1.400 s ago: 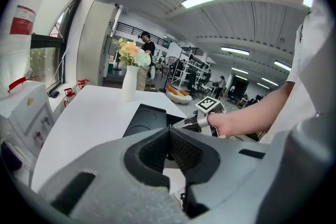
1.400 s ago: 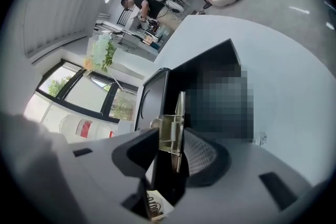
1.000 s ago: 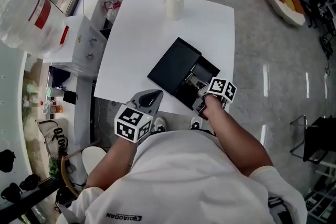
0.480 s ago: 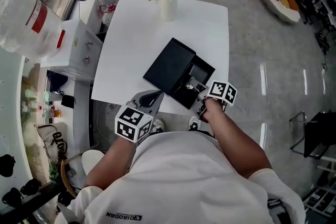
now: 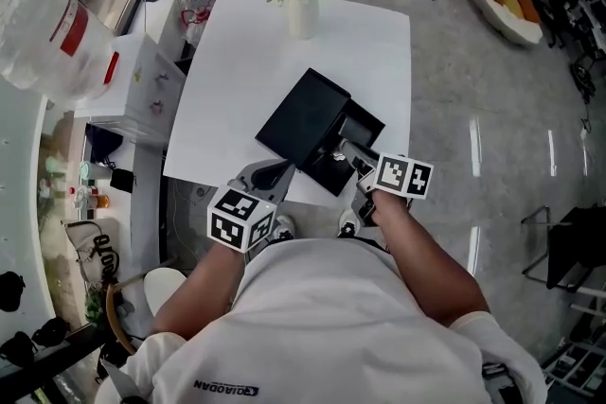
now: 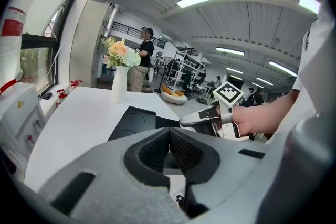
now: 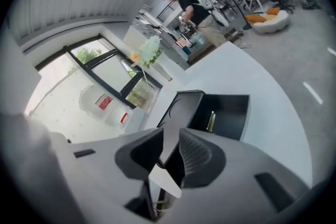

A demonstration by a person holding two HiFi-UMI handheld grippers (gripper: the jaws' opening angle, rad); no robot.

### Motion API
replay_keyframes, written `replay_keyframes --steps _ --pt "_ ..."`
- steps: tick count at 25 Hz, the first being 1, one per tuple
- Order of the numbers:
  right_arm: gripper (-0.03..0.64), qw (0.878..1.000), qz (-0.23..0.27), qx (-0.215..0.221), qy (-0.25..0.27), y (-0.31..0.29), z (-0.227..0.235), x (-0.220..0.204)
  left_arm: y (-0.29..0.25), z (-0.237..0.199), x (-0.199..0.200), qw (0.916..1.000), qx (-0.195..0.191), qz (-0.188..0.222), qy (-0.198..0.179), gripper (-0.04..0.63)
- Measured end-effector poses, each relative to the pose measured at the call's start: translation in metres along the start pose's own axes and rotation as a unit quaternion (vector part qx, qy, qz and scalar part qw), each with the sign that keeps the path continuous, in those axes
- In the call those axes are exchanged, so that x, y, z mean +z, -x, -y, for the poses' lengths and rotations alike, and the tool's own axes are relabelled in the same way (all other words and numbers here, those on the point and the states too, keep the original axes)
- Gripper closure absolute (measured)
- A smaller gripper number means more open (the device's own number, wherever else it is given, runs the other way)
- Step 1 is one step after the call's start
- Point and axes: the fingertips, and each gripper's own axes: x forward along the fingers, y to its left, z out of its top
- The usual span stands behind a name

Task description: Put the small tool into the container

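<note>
A black container (image 5: pixel 355 135) lies open on the white table (image 5: pixel 246 61), with its flat lid (image 5: pixel 301 116) folded out to the left. In the right gripper view a small metal tool (image 7: pixel 211 121) stands inside the container (image 7: pixel 228 113). My right gripper (image 5: pixel 347 150) hovers over the container's near edge. Its jaws (image 7: pixel 170 141) are closing with a narrow gap and nothing between them. My left gripper (image 5: pixel 275 173) rests at the table's near edge, left of the container. Its pads (image 6: pixel 169 140) meet on nothing. The left gripper view also catches the right gripper (image 6: pixel 197 118) over the lid (image 6: pixel 131 120).
A white vase of flowers (image 5: pixel 303 9) stands at the table's far edge. A white cabinet (image 5: pixel 142 80) and large water bottles (image 5: pixel 52 24) are to the left. Grey floor lies to the right. A person (image 6: pixel 144 57) stands far behind the table.
My right gripper has drawn back a little from the container toward the table's near edge. The left gripper has stayed where it was.
</note>
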Motion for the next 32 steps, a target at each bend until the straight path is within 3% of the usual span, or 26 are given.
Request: replay_keyframes --steps 7,19,24,32 --pt "0.595 0.986 0.019 0.022 0.167 0.028 -0.041 0.017 -0.001 0.008 0.018 0.9999 0.003 0.016 -0.006 0.586" --pt "0.611 0.946 0.059 0.059 0.313 0.077 -0.082 0.024 -0.005 0.033 0.037 0.9988 -0.002 0.041 -0.027 0.587" --pt "0.612 0.935 0.059 0.057 0.344 0.090 -0.080 0.018 -0.004 0.037 0.033 0.9985 0.001 0.036 -0.041 0.586" --pt "0.612 0.936 0.051 0.062 0.344 0.098 -0.072 0.007 -0.002 0.038 0.030 0.9986 0.005 0.033 -0.040 0.586"
